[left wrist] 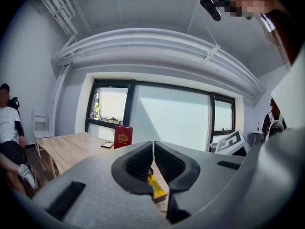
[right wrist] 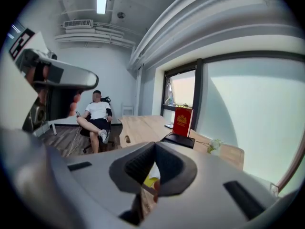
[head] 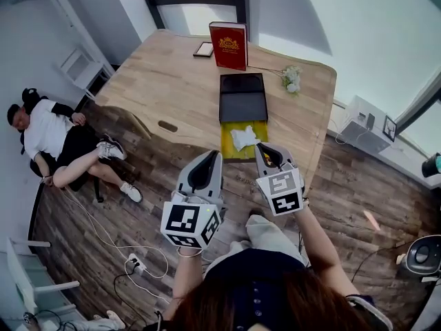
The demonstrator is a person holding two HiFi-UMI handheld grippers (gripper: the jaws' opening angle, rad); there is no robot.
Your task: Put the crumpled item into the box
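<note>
Nearest to me, on my side of the black box (head: 242, 98), I hold both tools short of the table (head: 165, 81). My left gripper (head: 212, 154) has its jaws pressed together with nothing between them, and my right gripper (head: 260, 147) is likewise closed and empty.

Just in front of the black box lies the crumpled item (head: 243, 137), white, on a yellow tray (head: 227, 147) that butts against the box's near side. I cannot tell whether the yellow part is the box's base or a separate thing.

If the black box is the target, I judge the good way is to spread one pair of jaws before reaching and come down over the paper. I would pinch it through its bulk, not at a loose corner, then lift it clear over the low wall between.

The tray sits right at the table's near edge, so a sideways nudge could push it off. Left of the black box the tabletop is bare, which leaves room to swing. To its right are small white flowers (head: 291, 78). Beyond it stands a red book (head: 229, 45).
</note>
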